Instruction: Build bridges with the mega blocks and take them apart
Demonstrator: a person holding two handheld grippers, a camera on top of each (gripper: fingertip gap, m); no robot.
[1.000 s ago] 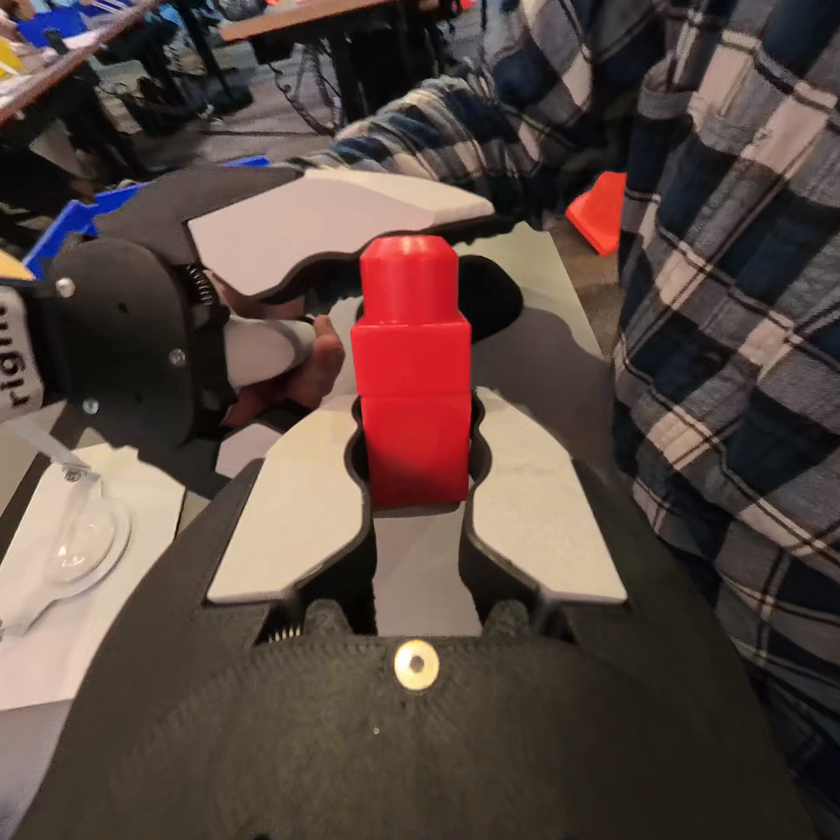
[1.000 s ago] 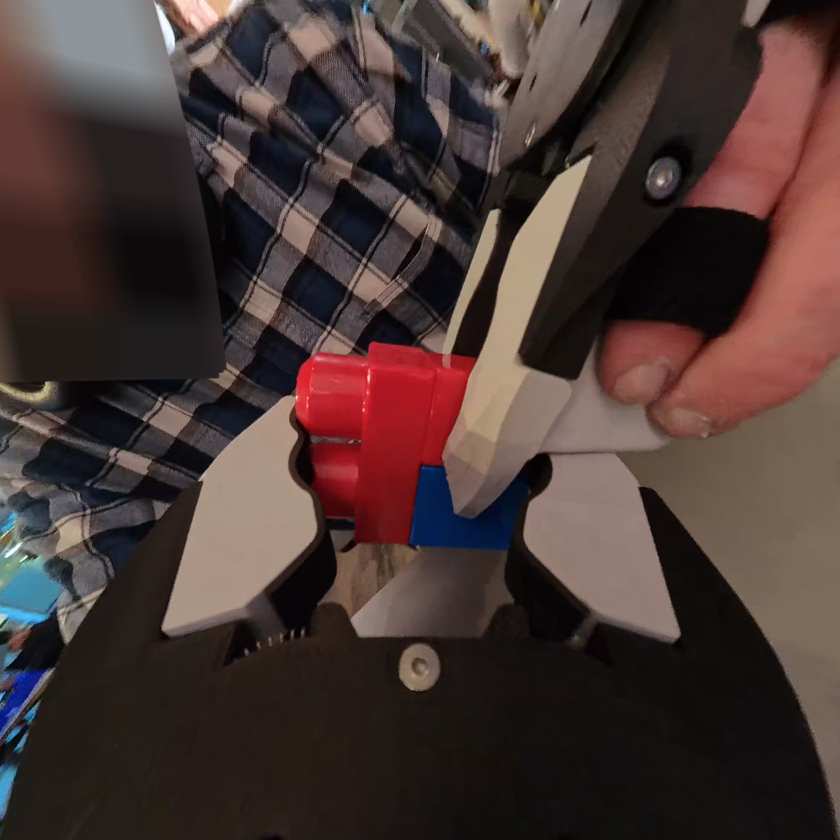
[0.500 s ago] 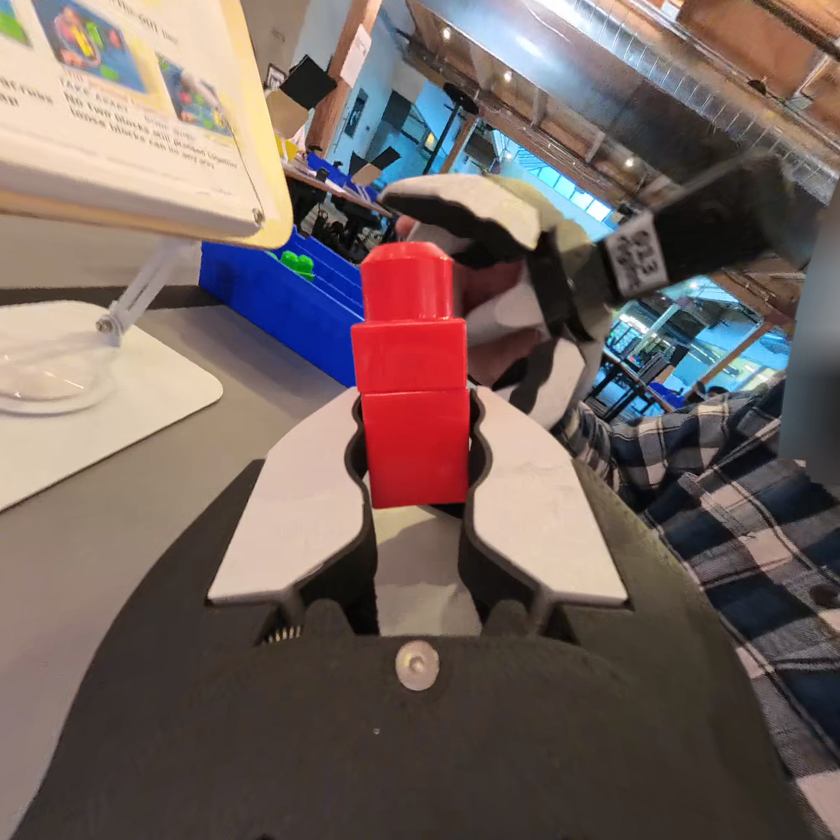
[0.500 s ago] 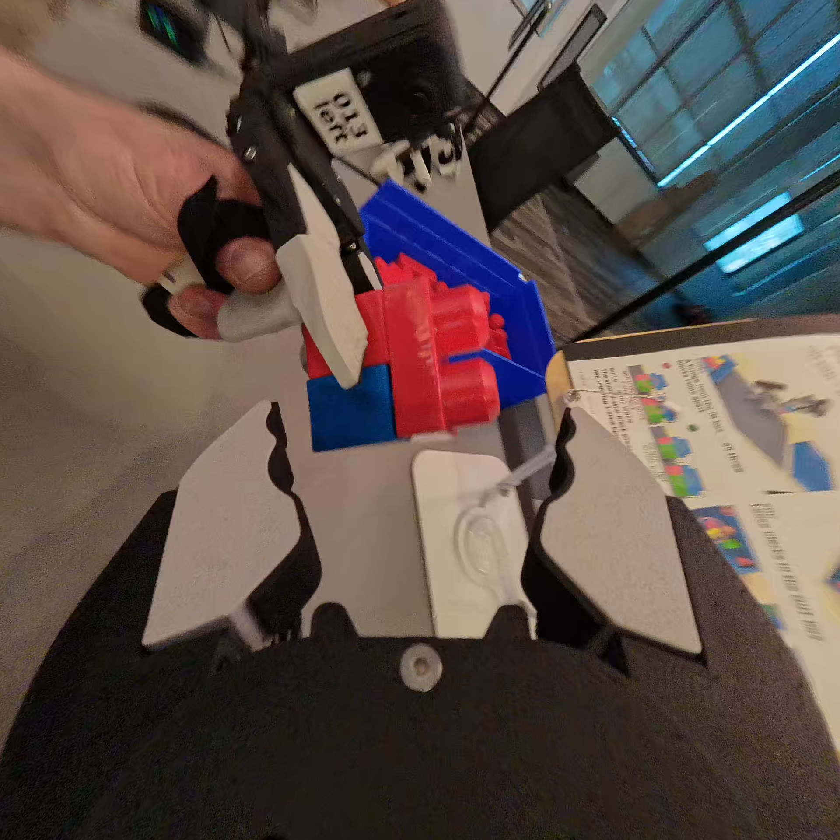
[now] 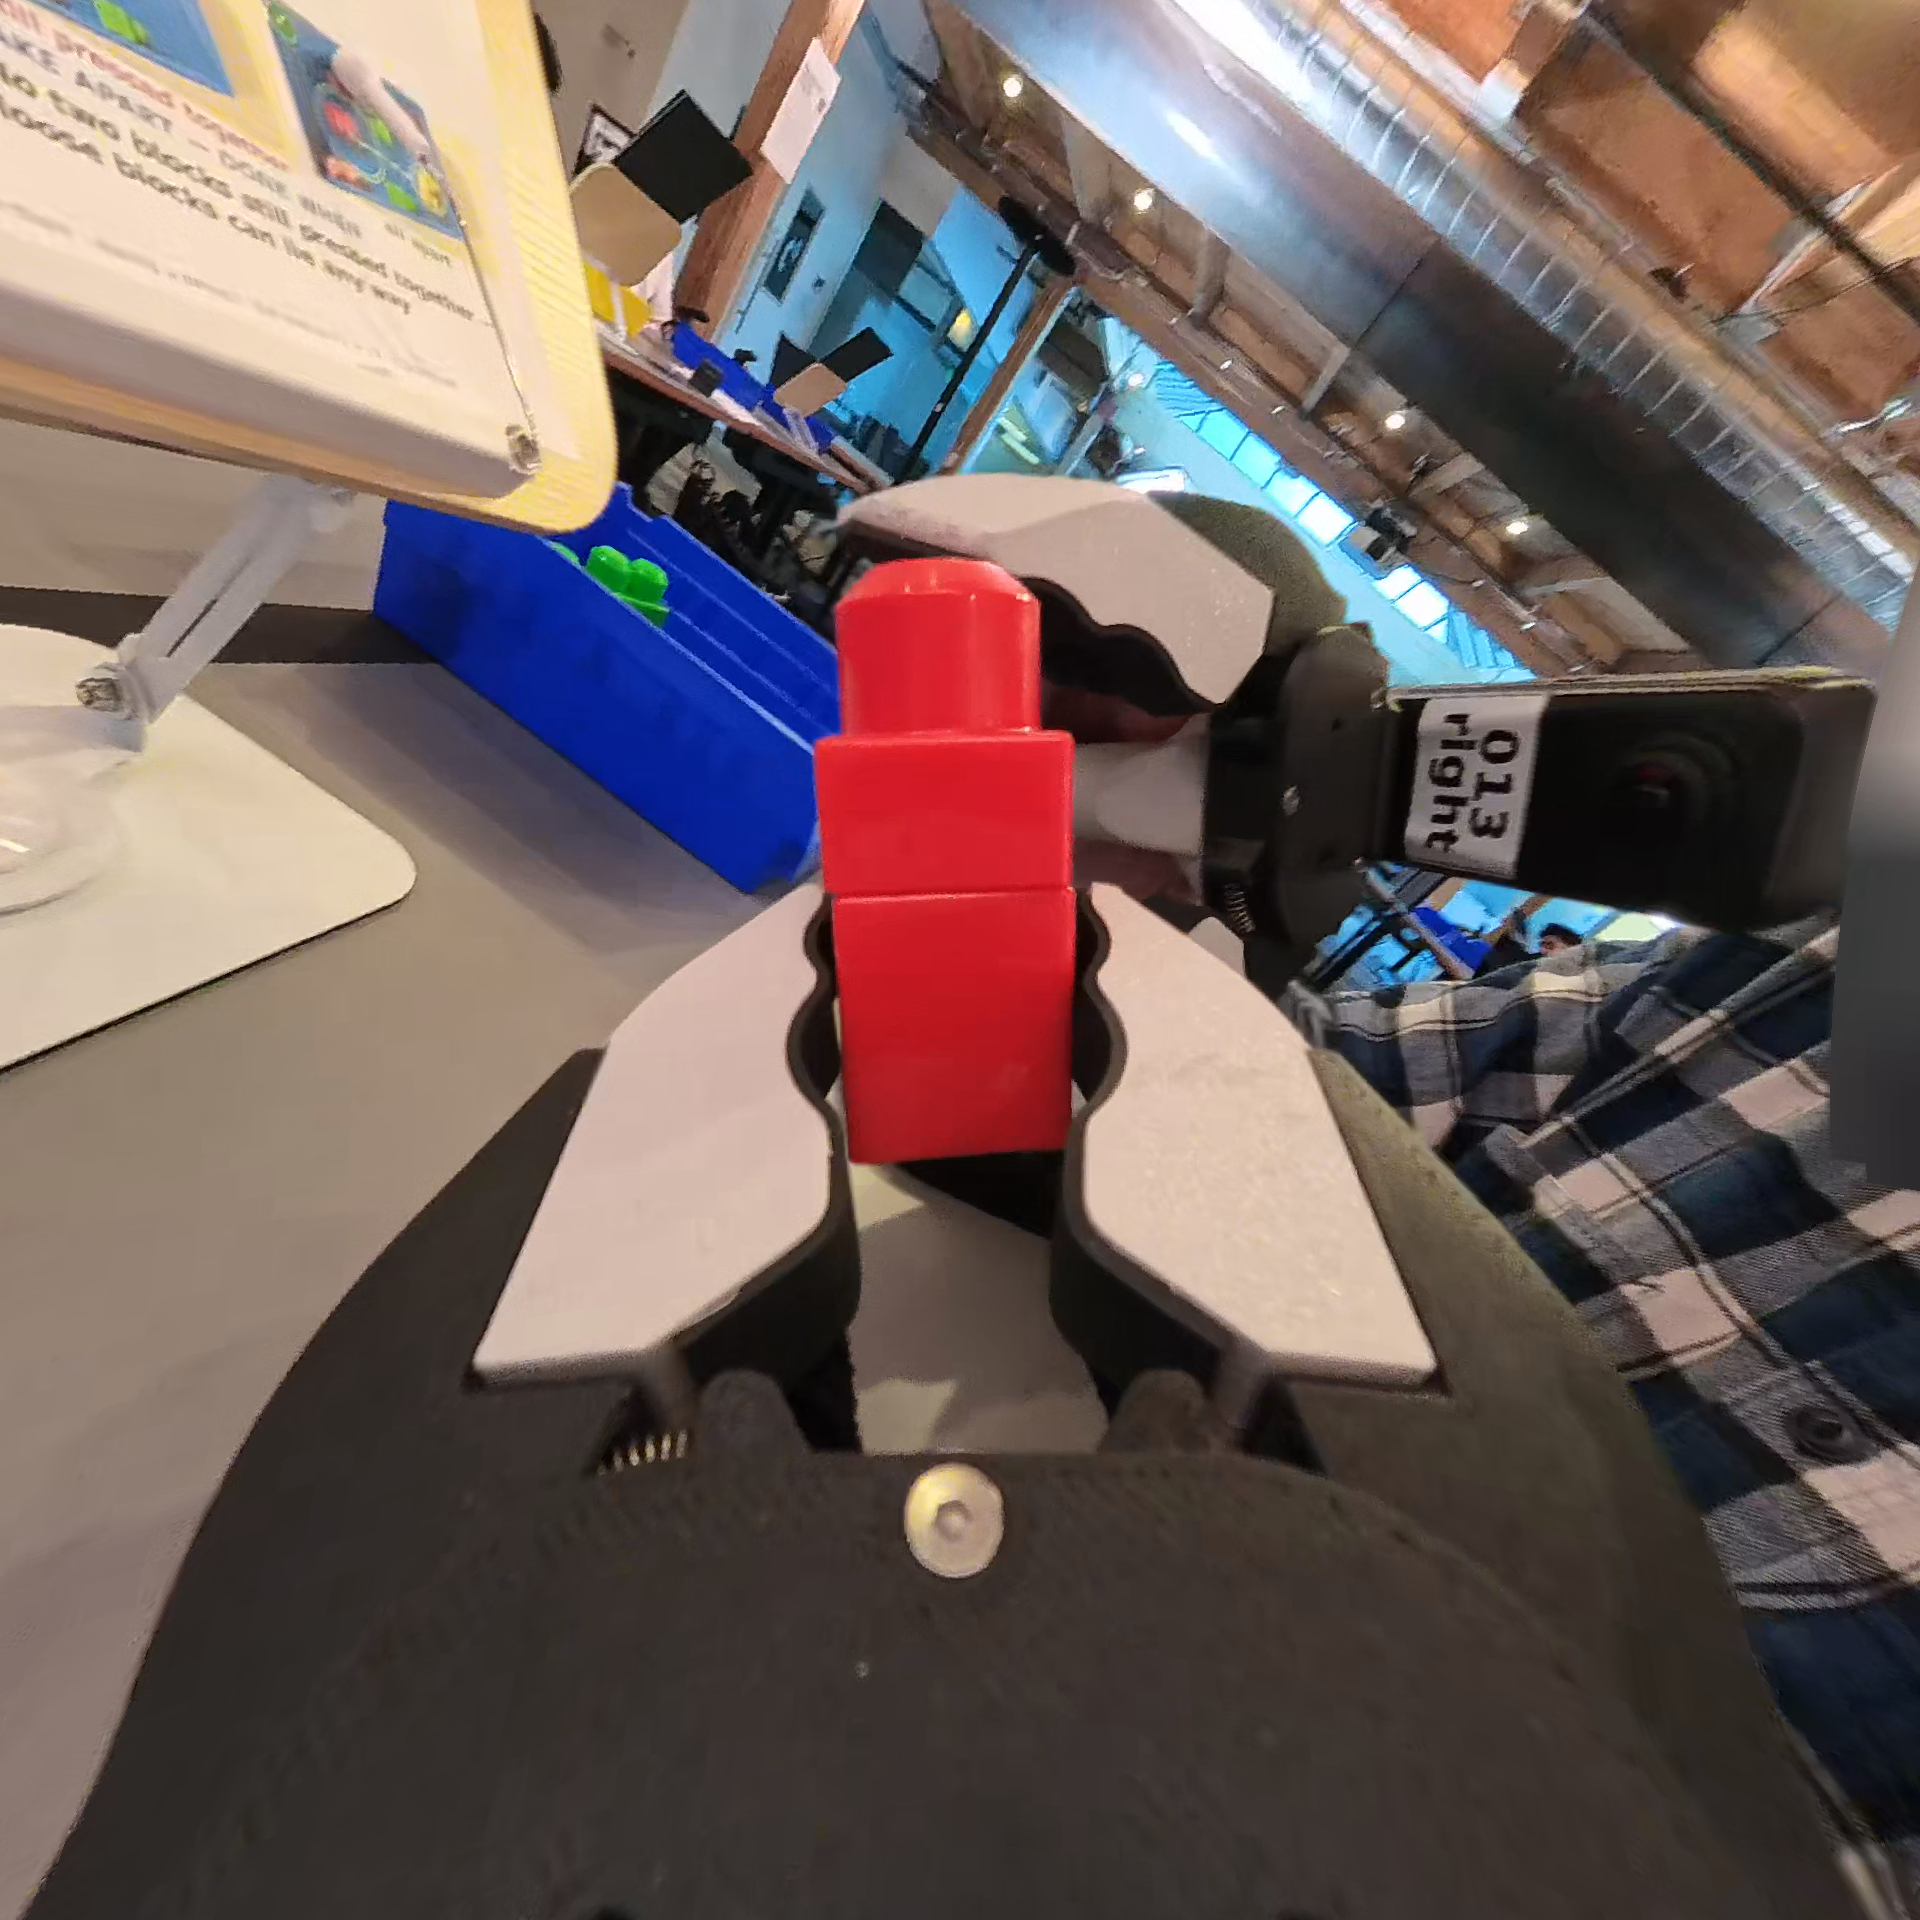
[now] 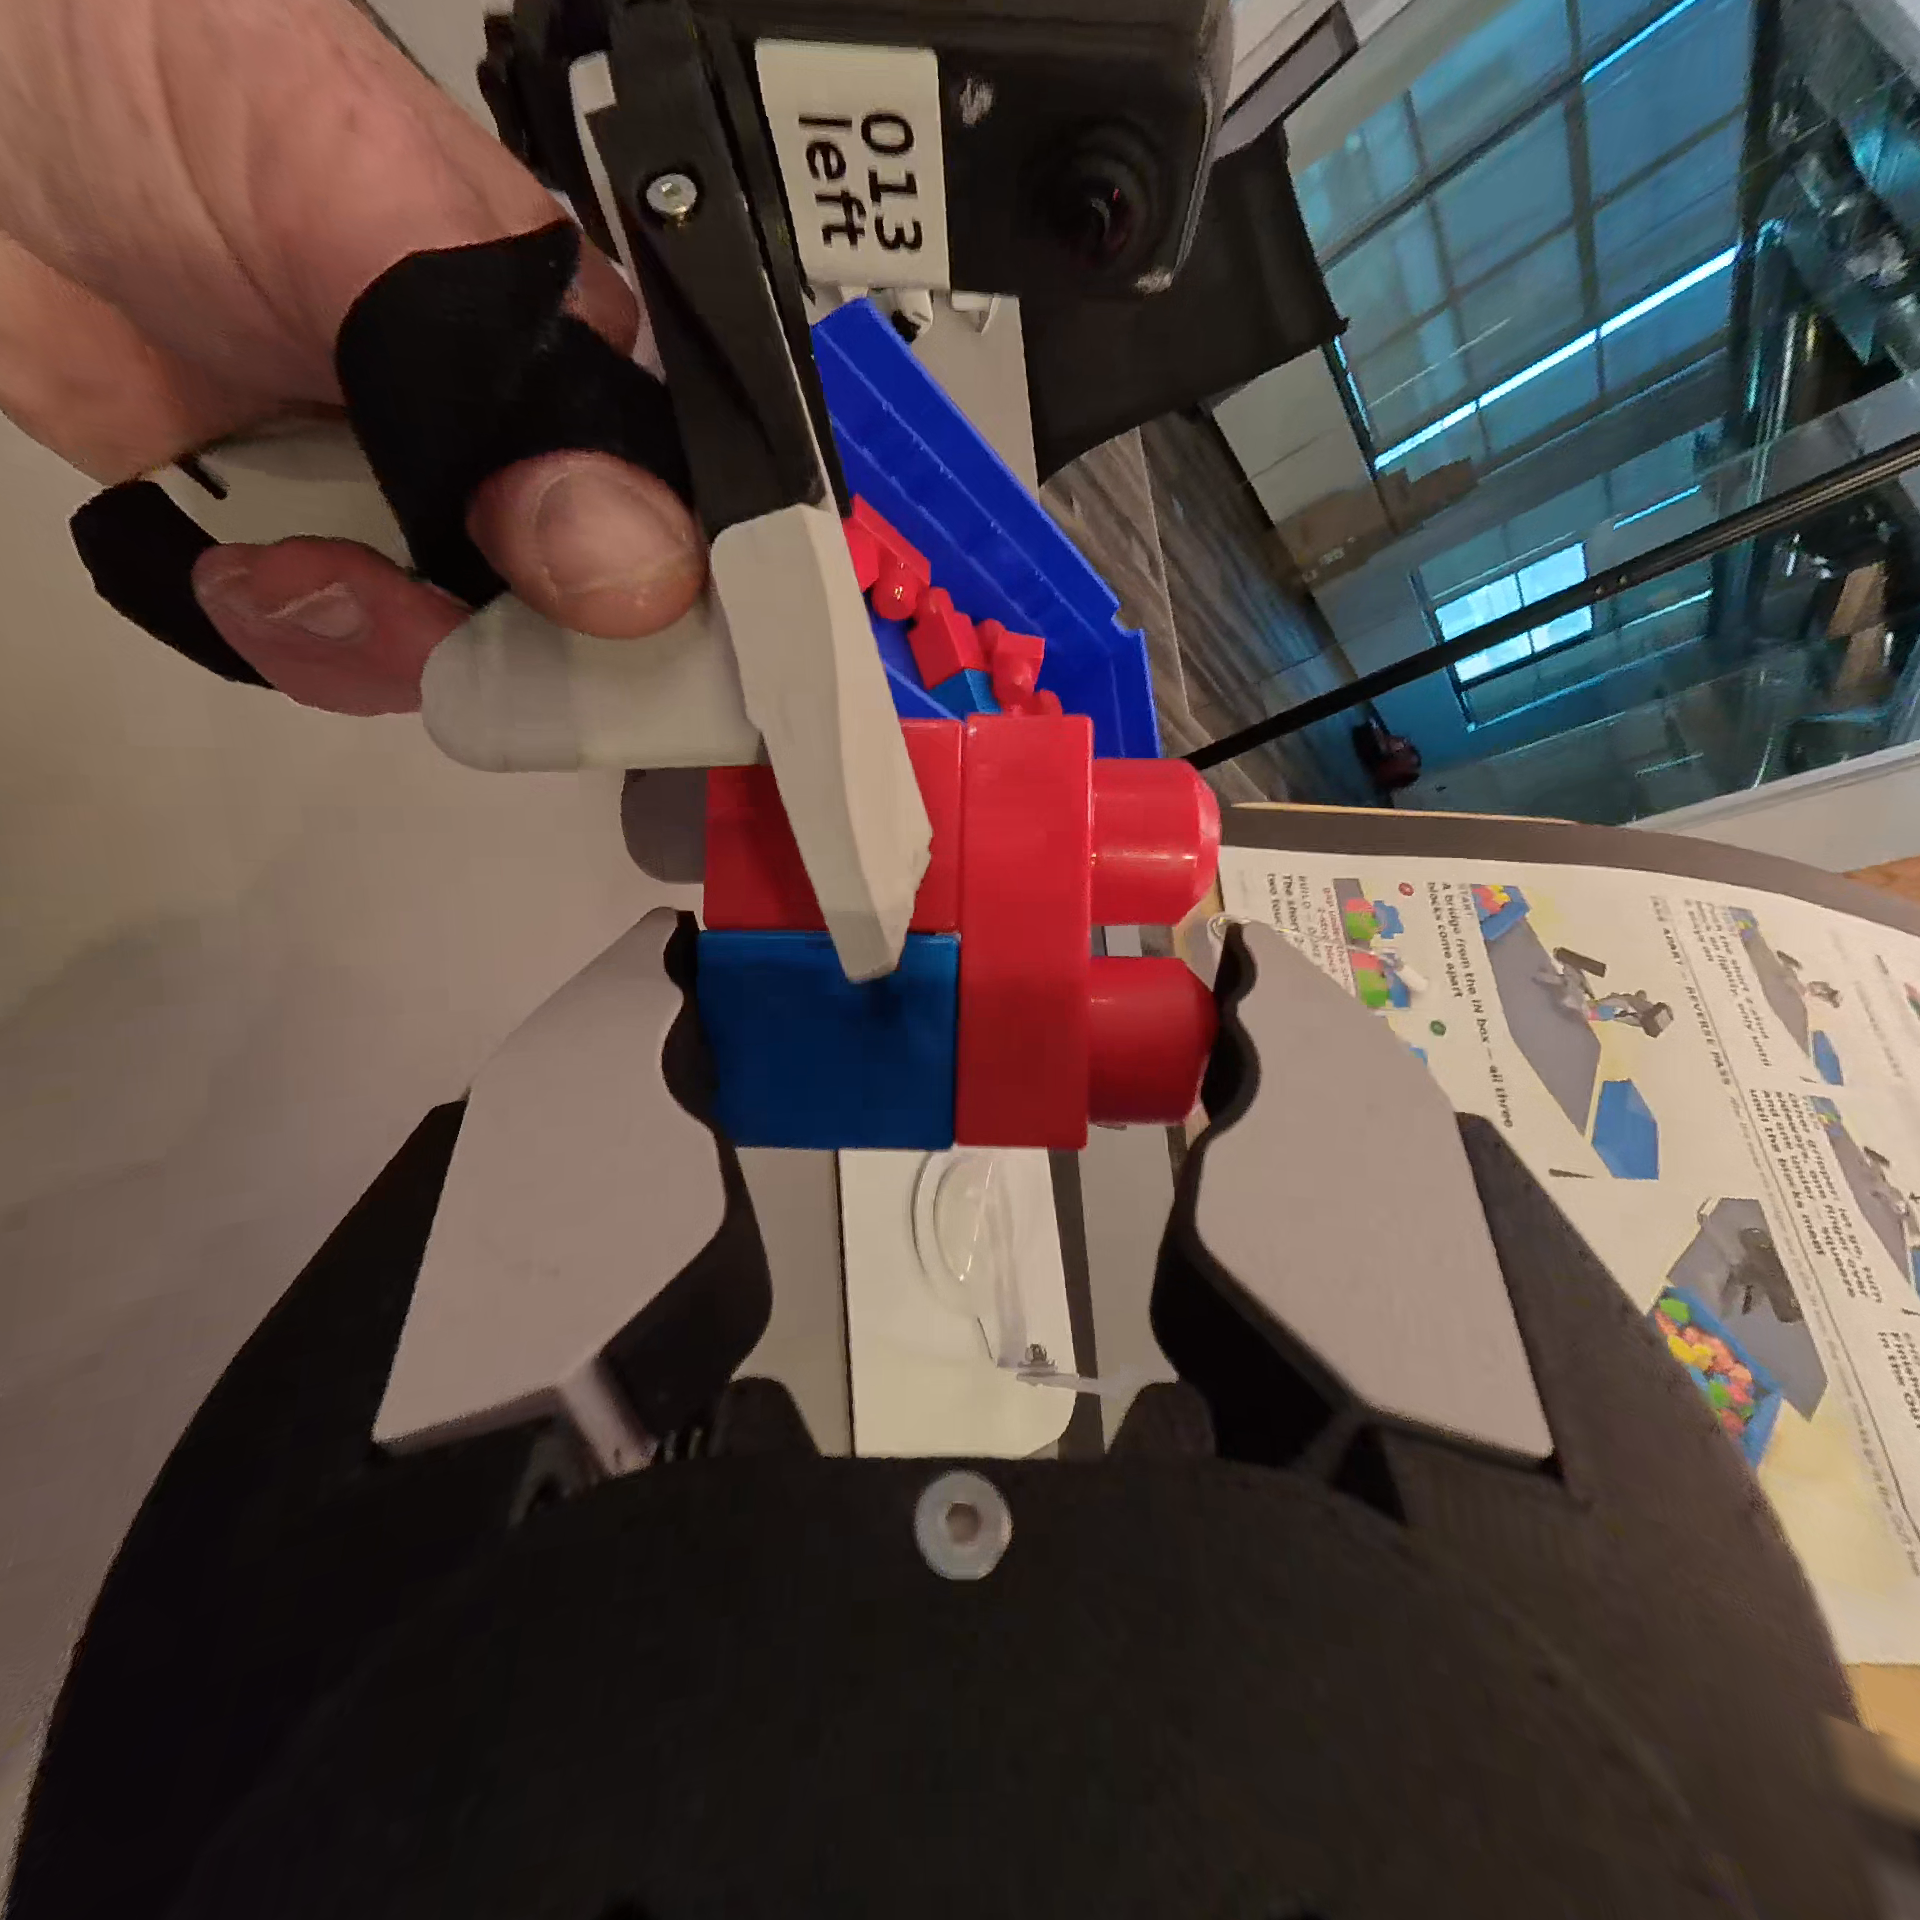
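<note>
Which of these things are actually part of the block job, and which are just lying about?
In use:
- red and blue block assembly
- left claw, gripping its small red block
- right claw, around it
- blue bin of spare blocks

Lying about:
- instruction sheet
- white stand base
- distant tables

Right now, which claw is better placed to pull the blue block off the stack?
Probably the right claw. Its fingers already bracket the blue block and the long red block. The left claw is shut on the small red block, so it can likely hold the stack steady.
</note>
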